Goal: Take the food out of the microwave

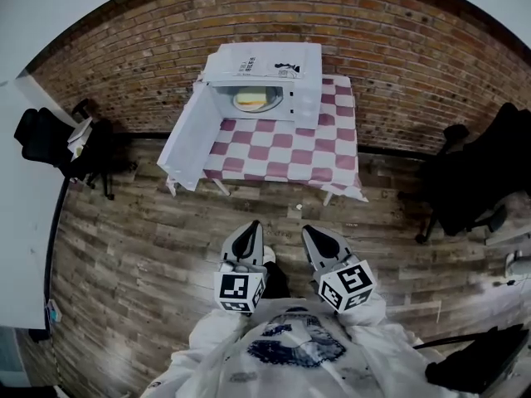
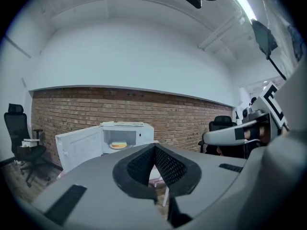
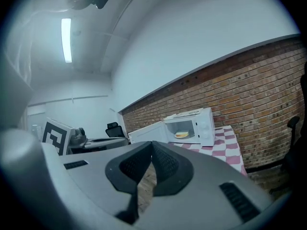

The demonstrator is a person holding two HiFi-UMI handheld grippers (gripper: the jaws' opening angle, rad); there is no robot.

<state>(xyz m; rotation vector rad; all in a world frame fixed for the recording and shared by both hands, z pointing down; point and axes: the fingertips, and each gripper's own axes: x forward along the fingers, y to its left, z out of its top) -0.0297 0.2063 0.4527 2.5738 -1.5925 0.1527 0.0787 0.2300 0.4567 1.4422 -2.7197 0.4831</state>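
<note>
Your left gripper (image 1: 246,237) and right gripper (image 1: 319,240) each have the jaws pressed together with nothing between them. The wooden floor (image 1: 149,239) lies between them and the one table (image 1: 332,160). On the table stands one microwave (image 1: 274,63), its door (image 1: 189,139) swung open to the left, and the food (image 1: 255,99) sits inside it. There are two chairs: a black chair (image 1: 46,135) at the left and a second black chair (image 1: 477,181) at the right.
</note>
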